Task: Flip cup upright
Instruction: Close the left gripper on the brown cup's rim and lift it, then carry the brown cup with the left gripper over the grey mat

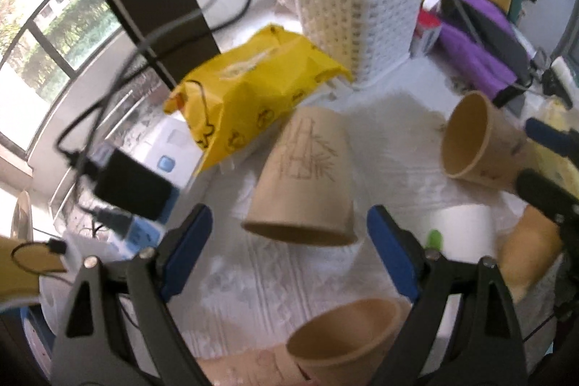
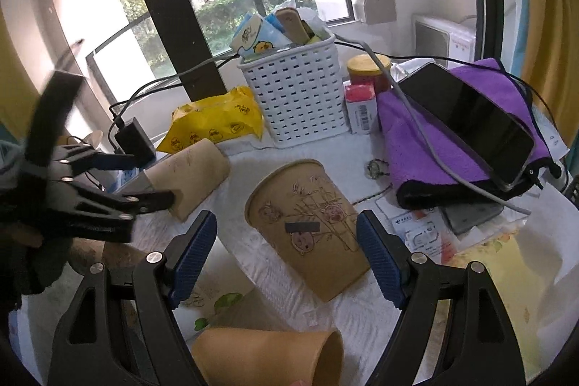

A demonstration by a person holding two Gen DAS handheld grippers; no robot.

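White cloth covers the surface (image 2: 362, 313) below a window. Both grippers' fingers are spread, pinching nothing. Between the right gripper (image 2: 287, 255) fingers a brown paper cup (image 2: 307, 227) leans tilted; the left gripper (image 1: 289, 252) faces another cup (image 1: 304, 179), seemingly mouth-down though blurred.

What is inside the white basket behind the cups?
The white basket holds a blue tissue pack with a duck print and a brown case. Its walls hide everything lower down.
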